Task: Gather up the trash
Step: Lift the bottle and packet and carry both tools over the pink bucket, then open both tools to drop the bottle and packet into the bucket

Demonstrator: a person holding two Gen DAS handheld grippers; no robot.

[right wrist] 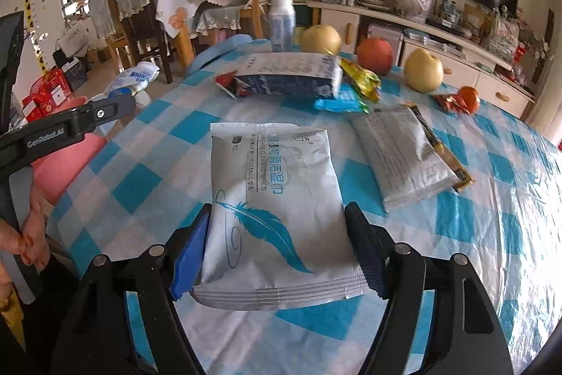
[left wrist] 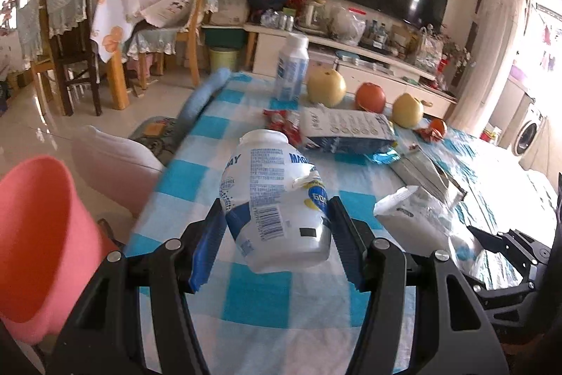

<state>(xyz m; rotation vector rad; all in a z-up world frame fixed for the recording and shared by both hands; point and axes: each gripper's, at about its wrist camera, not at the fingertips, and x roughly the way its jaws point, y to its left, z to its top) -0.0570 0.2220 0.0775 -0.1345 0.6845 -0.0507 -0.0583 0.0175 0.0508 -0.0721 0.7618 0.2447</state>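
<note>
Left gripper [left wrist: 277, 234] clamped on crumpled white bottle [left wrist: 277, 195], lifted off checked tablecloth [left wrist: 260, 297] near table's left edge, w/ pink bin [left wrist: 38, 234] just beside, lower left. Right gripper [right wrist: 277, 248] clamped on wet-wipes pack [right wrist: 277, 209] w/ blue feather print, held over mid-table. Still lying on cloth beyond: blue carton [right wrist: 288, 76] on its side, 2nd silver pack [right wrist: 404, 157], red wrapper [right wrist: 228, 85], yellow wrapper [right wrist: 361, 78]. Upright bottle [right wrist: 281, 23], 2 pears + apple [right wrist: 374, 55] at far edge.
</note>
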